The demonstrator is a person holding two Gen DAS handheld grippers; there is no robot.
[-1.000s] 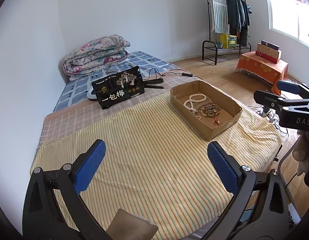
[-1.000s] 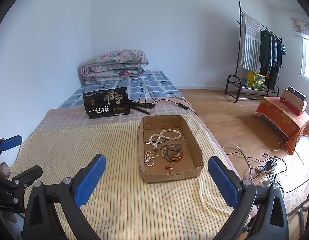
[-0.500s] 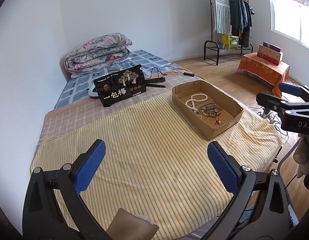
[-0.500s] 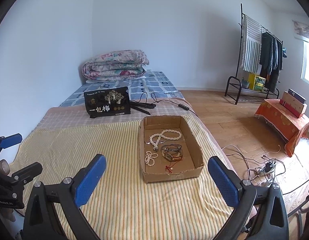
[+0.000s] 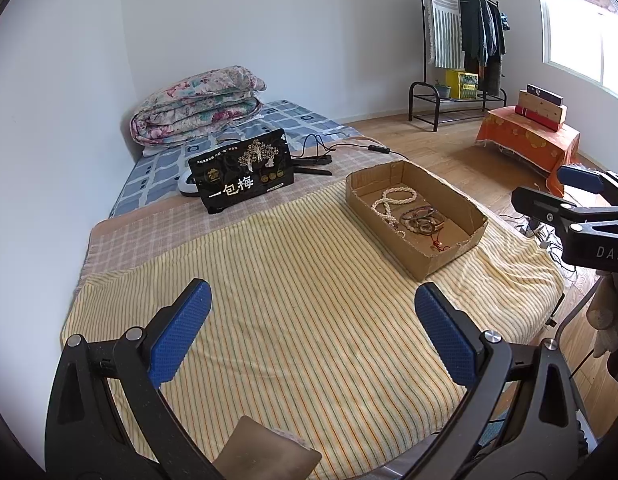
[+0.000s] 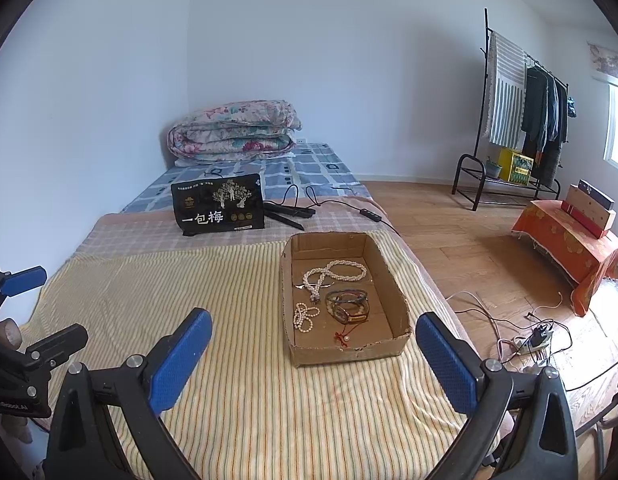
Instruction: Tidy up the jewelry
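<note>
A shallow cardboard box (image 6: pixel 393 284) sits on the yellow striped cloth (image 6: pixel 237 360) at the bed's right side. It holds a long pearl necklace (image 6: pixel 337 272), a small pearl strand (image 6: pixel 303 316), several bangles (image 6: pixel 347 304) and a red cord charm (image 6: pixel 343 336). The box also shows in the left wrist view (image 5: pixel 475 226). My left gripper (image 5: pixel 313 336) is open and empty above the cloth's near left. My right gripper (image 6: pixel 313 356) is open and empty, near the box's front edge.
A black pouch with white characters (image 6: pixel 219 210) stands behind the cloth. Black cables (image 6: pixel 333 202) lie beside it. A folded floral quilt (image 6: pixel 233 130) lies at the bed's head. A clothes rack (image 6: pixel 521 112) and an orange-draped stand (image 6: pixel 565 240) are on the wooden floor to the right.
Both grippers have pulled back and risen slightly, so the box and pouch look a little farther away. Jaws stay open. The jewelry has not moved.
</note>
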